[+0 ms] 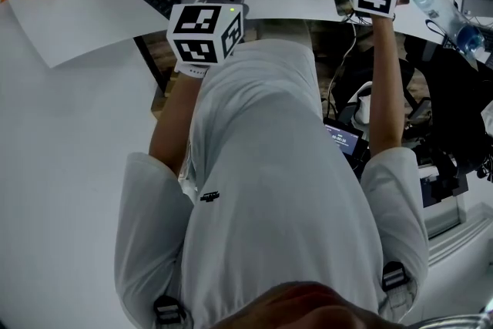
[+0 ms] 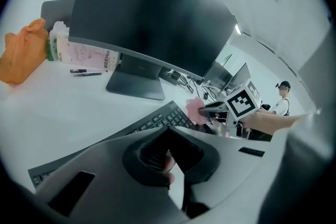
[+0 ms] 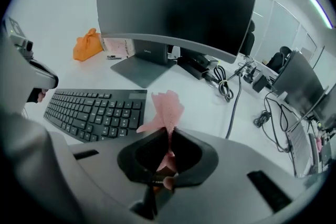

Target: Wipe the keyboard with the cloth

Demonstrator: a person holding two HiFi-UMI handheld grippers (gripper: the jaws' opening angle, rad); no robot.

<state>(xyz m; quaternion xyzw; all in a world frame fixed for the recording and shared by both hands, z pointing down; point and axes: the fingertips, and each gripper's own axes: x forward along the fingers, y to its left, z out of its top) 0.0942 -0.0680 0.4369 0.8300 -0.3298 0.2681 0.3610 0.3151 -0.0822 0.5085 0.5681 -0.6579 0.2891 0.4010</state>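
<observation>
Two sets of jaws, both closed: the right gripper (image 3: 169, 132) pinches the pink cloth (image 3: 168, 106), the left gripper (image 2: 169, 129) holds nothing. The cloth should meet the keyboard (image 3: 89, 109) flat, then sweep lightly along the key rows.

Black keyboard (image 3: 94, 113) lies flat, crumpled pink cloth (image 3: 167, 107) pinched upright in right hand-held gripper (image 3: 169, 136) beside it

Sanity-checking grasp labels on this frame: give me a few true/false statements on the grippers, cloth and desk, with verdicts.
1. The right gripper is shut on a pink cloth. True.
2. The cloth lies spread flat on the keyboard. False: it stands up out of the jaws, beside the keyboard's right end.
3. The left gripper holds the orange bundle. False: its jaws are together on nothing, and the bundle sits far back on the desk.
4. The monitor screen is dark. True.
</observation>
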